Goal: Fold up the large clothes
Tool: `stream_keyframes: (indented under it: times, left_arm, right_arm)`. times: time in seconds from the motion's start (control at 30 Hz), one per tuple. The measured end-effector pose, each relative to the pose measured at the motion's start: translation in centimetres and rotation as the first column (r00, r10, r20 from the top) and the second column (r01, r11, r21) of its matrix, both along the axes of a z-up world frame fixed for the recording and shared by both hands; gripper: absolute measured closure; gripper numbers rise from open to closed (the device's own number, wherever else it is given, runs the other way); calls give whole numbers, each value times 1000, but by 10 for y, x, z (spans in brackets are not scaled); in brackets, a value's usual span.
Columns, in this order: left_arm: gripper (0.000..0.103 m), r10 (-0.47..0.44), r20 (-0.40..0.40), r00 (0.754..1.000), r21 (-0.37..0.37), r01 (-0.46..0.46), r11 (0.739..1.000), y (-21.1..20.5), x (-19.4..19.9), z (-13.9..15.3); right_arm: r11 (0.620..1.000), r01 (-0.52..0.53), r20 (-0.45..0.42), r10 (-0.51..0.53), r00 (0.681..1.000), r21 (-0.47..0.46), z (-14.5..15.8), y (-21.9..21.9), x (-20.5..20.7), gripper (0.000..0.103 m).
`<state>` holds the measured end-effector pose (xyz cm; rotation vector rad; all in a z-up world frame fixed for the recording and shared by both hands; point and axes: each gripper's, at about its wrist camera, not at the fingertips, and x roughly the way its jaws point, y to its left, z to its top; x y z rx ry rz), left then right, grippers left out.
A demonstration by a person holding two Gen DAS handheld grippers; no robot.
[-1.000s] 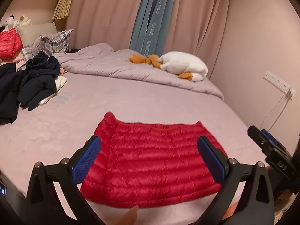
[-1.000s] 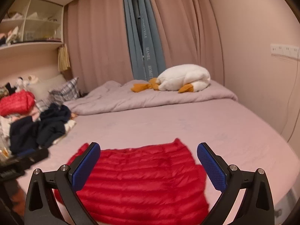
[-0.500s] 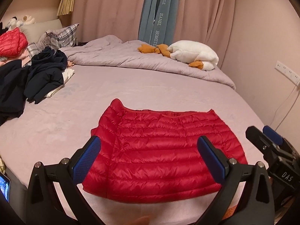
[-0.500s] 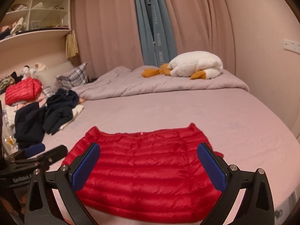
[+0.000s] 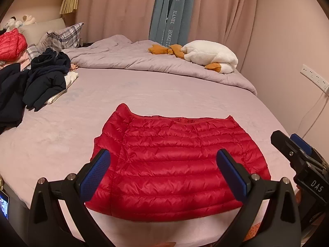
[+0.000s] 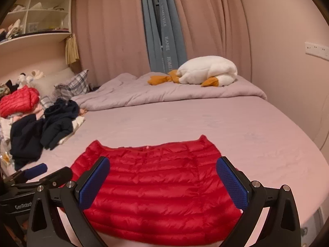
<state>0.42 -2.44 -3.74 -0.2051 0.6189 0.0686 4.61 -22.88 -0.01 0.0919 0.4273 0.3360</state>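
Note:
A red quilted down jacket [image 5: 174, 160] [image 6: 156, 189] lies flat in a folded rectangle on the near part of the pink bed [image 5: 154, 94] [image 6: 236, 127]. My left gripper [image 5: 164, 177] hovers open above the jacket's near half, nothing between its blue pads. The right gripper [image 6: 162, 183] is open too, held over the same jacket. Each gripper shows in the other's view: the right one [image 5: 298, 150] at the far right edge, the left one [image 6: 47, 170] at the lower left. Neither touches the cloth.
A heap of dark navy clothes [image 5: 35, 82] [image 6: 45, 129] lies on the bed's left side, with another red jacket [image 5: 11, 45] [image 6: 18, 100] behind it. A rumpled grey duvet [image 5: 154, 61] and a white plush goose [image 5: 209, 55] [image 6: 205, 72] lie at the back. A wall socket and cable [image 5: 314, 78] are on the right.
Both grippers have drawn back and risen from the jacket, so more of it and of the bed shows. The jacket itself stays flat in the same place.

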Motion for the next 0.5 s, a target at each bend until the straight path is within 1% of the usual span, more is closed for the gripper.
stream_keyframes:
  times: [0.5]
  left_arm:
    - [0, 1, 7, 1000, 17, -1, 1000, -7, -4, 4]
  right_arm:
    - [1000, 19, -8, -19, 1000, -10, 0, -3, 1, 1]
